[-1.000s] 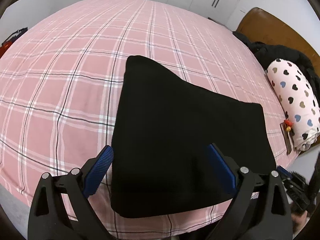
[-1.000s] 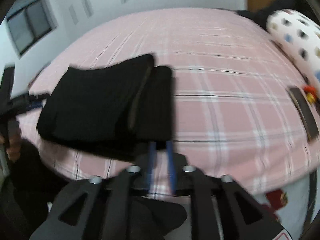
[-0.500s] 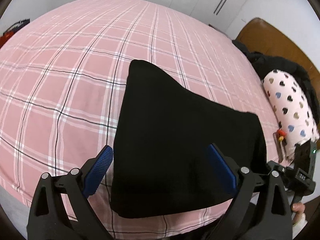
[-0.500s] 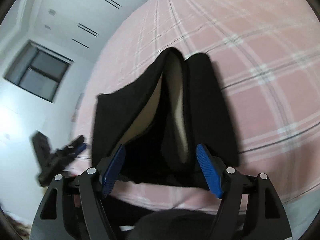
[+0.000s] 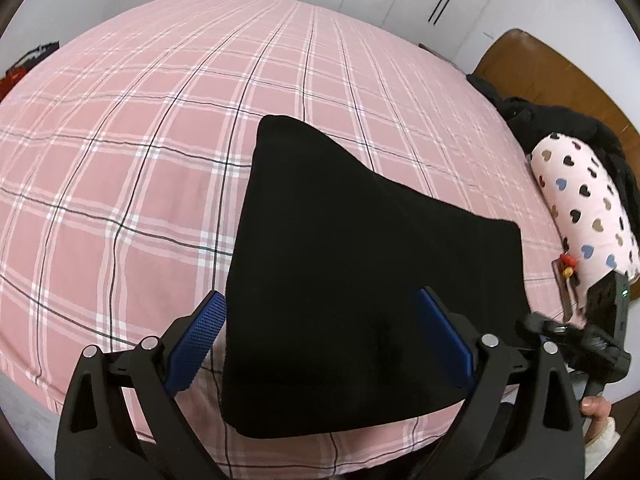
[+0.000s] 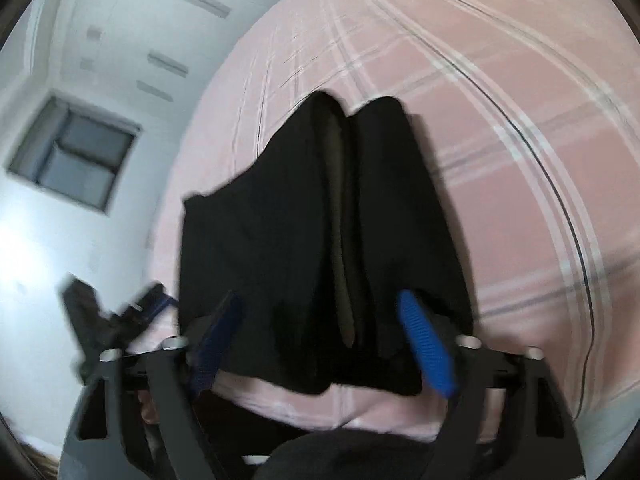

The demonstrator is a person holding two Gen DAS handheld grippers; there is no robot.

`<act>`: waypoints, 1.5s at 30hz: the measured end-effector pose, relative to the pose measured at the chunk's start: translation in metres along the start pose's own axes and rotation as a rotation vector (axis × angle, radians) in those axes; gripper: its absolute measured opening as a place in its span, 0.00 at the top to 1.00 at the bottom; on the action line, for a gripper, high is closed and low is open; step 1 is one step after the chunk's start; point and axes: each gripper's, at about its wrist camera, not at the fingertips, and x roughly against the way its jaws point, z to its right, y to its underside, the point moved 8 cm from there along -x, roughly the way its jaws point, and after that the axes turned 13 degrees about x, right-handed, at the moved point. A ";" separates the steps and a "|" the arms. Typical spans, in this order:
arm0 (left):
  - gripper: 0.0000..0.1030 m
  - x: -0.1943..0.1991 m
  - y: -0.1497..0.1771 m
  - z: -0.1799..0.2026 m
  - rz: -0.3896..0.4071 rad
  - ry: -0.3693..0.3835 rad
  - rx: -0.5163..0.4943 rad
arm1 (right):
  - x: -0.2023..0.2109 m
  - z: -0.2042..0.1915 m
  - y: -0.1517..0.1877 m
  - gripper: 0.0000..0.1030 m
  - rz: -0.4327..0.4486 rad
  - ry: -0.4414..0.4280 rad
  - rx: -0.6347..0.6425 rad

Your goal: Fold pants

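Observation:
The black pants point(image 5: 360, 280) lie folded into a compact stack near the front edge of the pink plaid bed point(image 5: 160, 120). My left gripper point(image 5: 320, 340) is open, its blue pads on either side of the stack's near edge, holding nothing. In the right wrist view the pants point(image 6: 320, 220) show their folded layers end-on. My right gripper point(image 6: 324, 332) is open, its pads straddling the stack's near end. The right gripper's body shows at the right edge of the left wrist view point(image 5: 580, 340).
A heart-print pillow point(image 5: 588, 208) and dark clothing point(image 5: 560, 120) lie by the wooden headboard point(image 5: 560, 72). A small strap with a red charm point(image 5: 564, 276) lies beside the pillow. White wardrobes stand behind the bed. A window point(image 6: 72, 152) is on the wall.
My right gripper has opened and swung round to the end of the pants, closing in on the stack. My left gripper stayed open and almost still.

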 end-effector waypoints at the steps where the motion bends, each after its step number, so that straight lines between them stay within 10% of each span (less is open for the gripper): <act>1: 0.10 -0.001 0.001 0.001 0.000 -0.007 -0.008 | 0.004 -0.004 -0.004 0.74 0.009 0.022 0.008; 7: 0.10 -0.002 0.001 0.001 -0.003 -0.012 -0.019 | 0.052 -0.012 -0.027 0.80 0.094 0.120 0.074; 11: 0.10 -0.003 0.001 0.000 -0.009 -0.013 -0.015 | 0.024 0.030 0.006 0.79 -0.002 0.271 0.041; 25: 0.09 -0.006 0.004 0.003 -0.015 -0.030 -0.034 | 0.025 0.017 -0.007 0.48 0.025 0.252 0.041; 27: 0.09 -0.006 0.004 0.003 -0.017 -0.032 -0.037 | 0.023 0.015 -0.007 0.82 0.018 0.303 0.086; 32: 0.09 -0.005 0.003 0.001 -0.017 -0.017 -0.019 | 0.041 0.022 -0.020 0.83 0.077 0.325 0.106; 37: 0.07 -0.004 -0.002 -0.007 -0.029 0.005 0.033 | 0.034 0.035 -0.016 0.55 0.047 0.312 0.052; 39: 0.06 -0.003 -0.007 -0.015 -0.026 0.026 0.096 | 0.047 0.036 -0.021 0.26 0.107 0.330 0.030; 45: 0.06 -0.026 -0.002 -0.034 -0.159 0.047 0.237 | 0.014 0.056 -0.017 0.20 0.011 0.159 -0.106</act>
